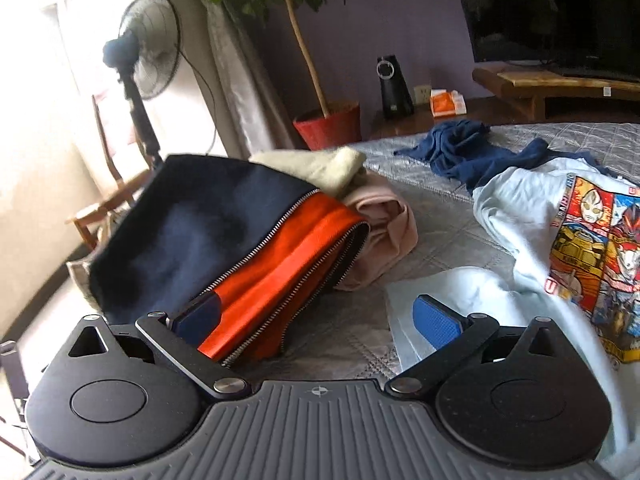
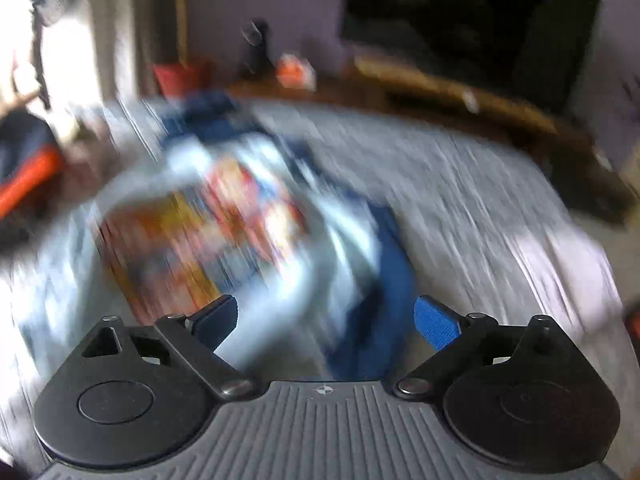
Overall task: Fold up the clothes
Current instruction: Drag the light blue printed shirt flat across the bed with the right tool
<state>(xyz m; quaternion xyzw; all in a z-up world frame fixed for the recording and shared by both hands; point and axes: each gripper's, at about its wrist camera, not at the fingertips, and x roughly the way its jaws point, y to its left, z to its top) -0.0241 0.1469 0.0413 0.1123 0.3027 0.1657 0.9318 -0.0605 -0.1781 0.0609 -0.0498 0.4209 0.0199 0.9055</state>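
A navy jacket with orange lining and an open zip lies folded at the left edge of the grey quilted bed. My left gripper is open wide; its left pad rests beside the orange lining and its right pad hovers over a light blue T-shirt with a cartoon print. The right wrist view is heavily blurred. There my right gripper stands open above the same T-shirt and a blue garment, with nothing gripped.
Pink and cream clothes lie behind the jacket, and a crumpled navy garment lies farther back. Beyond the bed stand a fan, a red plant pot, a black speaker, a wooden bench and a TV.
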